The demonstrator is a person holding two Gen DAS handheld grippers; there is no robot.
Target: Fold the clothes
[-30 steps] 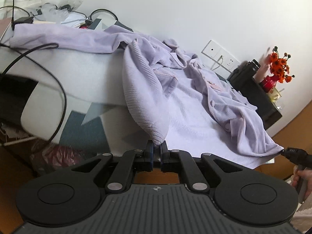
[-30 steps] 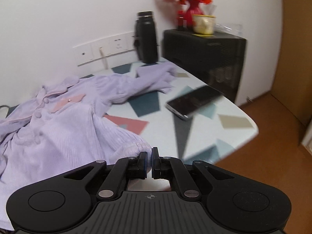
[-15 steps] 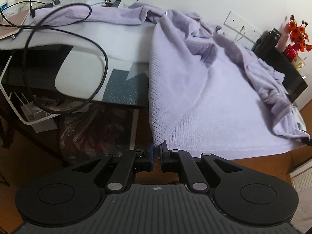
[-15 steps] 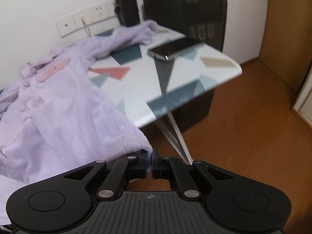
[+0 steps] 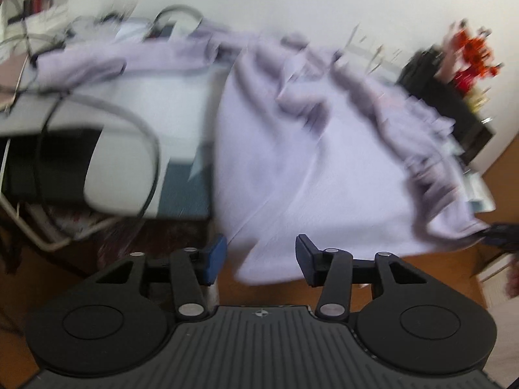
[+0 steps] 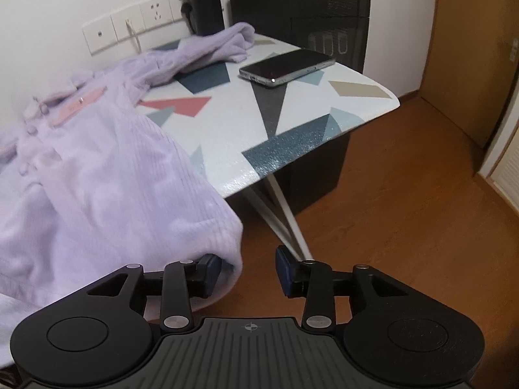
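Step in hand: the lilac cardigan (image 6: 97,175) is spread over the ironing board (image 6: 292,136) with its hem hanging off the near edge; I judge this the laying-out stage, before any fold is made.

Left gripper (image 5: 258,257): jaws stand wide apart with nothing clamped; a loose corner of the hem hangs in the gap between the fingers, and whether it touches either pad is lost in the blur.

Right gripper (image 6: 248,274): jaws likewise spread and holding nothing; the rounded lower corner of the garment drapes against the left finger and just over it.

Where the garment lies: body across the middle of the board, one sleeve running toward the far right corner beside the phone (image 6: 287,66), the other sleeve trailing toward the far left end.

Next move, as I judge it: take hold of a sleeve or a side edge and bring it in over the body; the overhanging hem may need lifting back onto the board first, or it could slide off.

Only in the left view: the left end of the board, a black cable (image 5: 97,110) looping over it, the whole width of the hem; all motion-blurred.

Only in the right view: the buttons and pink placket, the phone, wall sockets (image 6: 136,24) and black cabinet (image 6: 301,9), sharply seen.
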